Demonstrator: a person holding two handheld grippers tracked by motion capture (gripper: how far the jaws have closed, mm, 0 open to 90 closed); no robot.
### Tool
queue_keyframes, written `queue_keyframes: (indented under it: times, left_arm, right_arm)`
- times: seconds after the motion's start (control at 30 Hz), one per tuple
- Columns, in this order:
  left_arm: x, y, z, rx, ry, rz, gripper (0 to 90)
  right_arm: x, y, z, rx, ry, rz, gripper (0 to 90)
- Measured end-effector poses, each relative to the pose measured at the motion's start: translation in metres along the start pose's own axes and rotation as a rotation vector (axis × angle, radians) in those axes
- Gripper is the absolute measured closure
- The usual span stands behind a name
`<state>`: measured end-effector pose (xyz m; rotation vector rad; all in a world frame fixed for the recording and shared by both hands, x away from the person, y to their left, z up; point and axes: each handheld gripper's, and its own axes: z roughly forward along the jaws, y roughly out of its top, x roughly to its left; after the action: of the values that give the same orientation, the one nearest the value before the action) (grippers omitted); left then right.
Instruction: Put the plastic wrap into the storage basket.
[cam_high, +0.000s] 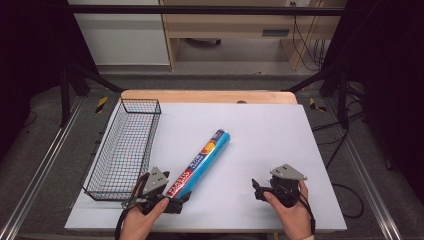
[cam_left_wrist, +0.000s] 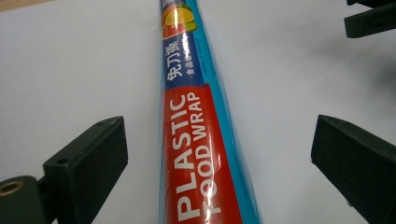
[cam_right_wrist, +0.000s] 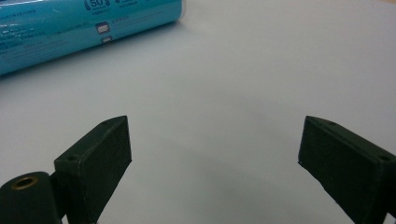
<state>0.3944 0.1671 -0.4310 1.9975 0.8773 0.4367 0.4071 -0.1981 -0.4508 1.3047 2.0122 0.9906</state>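
Table (cam_high: 260, 130) with white top, wooden strip along far edge. Black wire basket (cam_high: 125, 150) sits on its left side, long axis running front to back. Roll of plastic food wrap (cam_high: 200, 162), blue with red label band, lies diagonally mid-table, near end toward the left gripper (cam_high: 186, 197).

Left gripper: 2 jaws spread wide, one either side of the roll's (cam_left_wrist: 198, 140) near end, clear gaps both sides, not touching it.

Right gripper (cam_high: 256, 189): jaws spread wide over bare tabletop (cam_right_wrist: 224, 93), holding nothing, well apart from the roll (cam_right_wrist: 70, 28).
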Motion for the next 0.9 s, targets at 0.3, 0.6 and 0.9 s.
queue_keyframes:
  times: [0.3, 0.6, 0.9]
  left_arm:
    - [0.009, 0.041, 0.008, 0.055, -0.026, -0.010, 4.3]
    - [0.007, 0.070, 0.037, 0.248, -0.006, 0.099, 4.7]
    - [0.000, 0.081, 0.050, 0.304, -0.024, 0.120, 4.7]
  right_arm:
    - [0.005, -0.002, -0.002, -0.002, -0.003, -0.019, 10.9]
    - [0.007, -0.006, -0.007, -0.007, 0.010, -0.067, 11.1]
    - [0.004, -0.006, -0.007, 0.005, 0.017, -0.046, 10.4]
